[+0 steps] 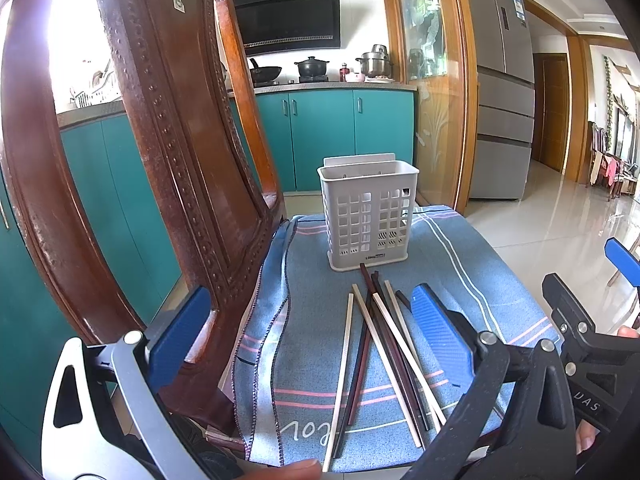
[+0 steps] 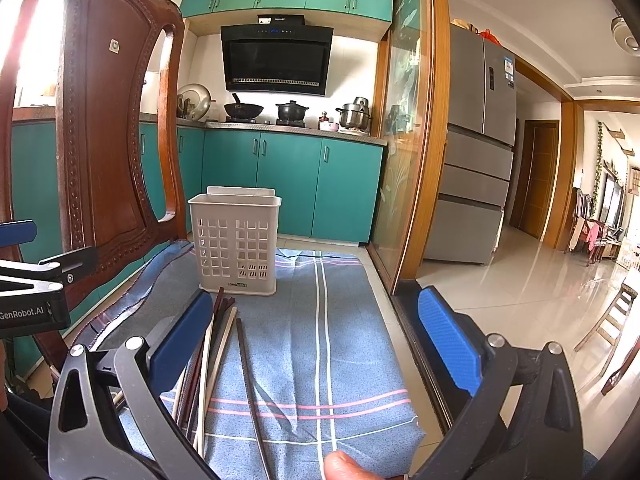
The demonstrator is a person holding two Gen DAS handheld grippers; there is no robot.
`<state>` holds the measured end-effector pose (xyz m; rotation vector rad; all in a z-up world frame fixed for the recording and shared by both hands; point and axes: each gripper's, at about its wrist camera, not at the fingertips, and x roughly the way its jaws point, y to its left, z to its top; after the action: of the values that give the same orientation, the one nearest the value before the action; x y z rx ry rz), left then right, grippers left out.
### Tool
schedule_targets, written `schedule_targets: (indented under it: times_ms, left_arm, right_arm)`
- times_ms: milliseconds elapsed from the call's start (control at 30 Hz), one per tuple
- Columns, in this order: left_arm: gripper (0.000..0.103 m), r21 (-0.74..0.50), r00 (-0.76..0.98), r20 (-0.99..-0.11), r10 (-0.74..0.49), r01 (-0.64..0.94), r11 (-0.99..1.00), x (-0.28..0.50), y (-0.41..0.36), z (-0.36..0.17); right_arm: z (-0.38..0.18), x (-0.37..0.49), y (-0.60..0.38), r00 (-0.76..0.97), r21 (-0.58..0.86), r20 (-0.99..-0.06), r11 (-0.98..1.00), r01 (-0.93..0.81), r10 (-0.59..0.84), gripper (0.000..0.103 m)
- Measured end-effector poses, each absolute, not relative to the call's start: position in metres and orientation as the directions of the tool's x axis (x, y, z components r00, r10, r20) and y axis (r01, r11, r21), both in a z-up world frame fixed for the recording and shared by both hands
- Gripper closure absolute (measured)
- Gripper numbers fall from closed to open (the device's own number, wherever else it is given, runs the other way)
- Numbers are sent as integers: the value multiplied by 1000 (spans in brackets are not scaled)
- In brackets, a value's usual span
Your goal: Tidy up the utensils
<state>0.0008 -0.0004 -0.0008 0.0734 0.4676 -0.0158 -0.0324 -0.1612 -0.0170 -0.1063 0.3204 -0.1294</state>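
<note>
A white perforated utensil holder (image 1: 370,216) stands upright on a blue striped cloth (image 1: 460,276) over a chair seat; it also shows in the right wrist view (image 2: 237,242). Several chopsticks (image 1: 384,344), pale and dark, lie loose in front of it, also seen in the right wrist view (image 2: 212,356). My left gripper (image 1: 308,340) is open and empty, hovering over the chopsticks. My right gripper (image 2: 316,344) is open and empty, to the right of the pile above the cloth (image 2: 320,340); it shows at the edge of the left wrist view (image 1: 588,300).
The carved wooden chair back (image 1: 168,152) rises close on the left, also in the right wrist view (image 2: 104,140). Teal kitchen cabinets (image 2: 288,184) and a stove with pots stand behind. A grey fridge (image 2: 476,152) and tiled floor (image 2: 532,280) lie to the right.
</note>
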Motion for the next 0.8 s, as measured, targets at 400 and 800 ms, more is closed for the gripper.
schedule_targets:
  times_ms: [400,800]
  left_arm:
    - [3,74,887,-461,4,34,997,4,-2,-9]
    - [3,80,883,-469,10,31,996,8,-1,-12]
  right_arm:
    - [-19,-30,-162,940,-128,-310,986,108,-143,2]
    - [-23,-25,-162,936,-139,-320,984,111,-150,2]
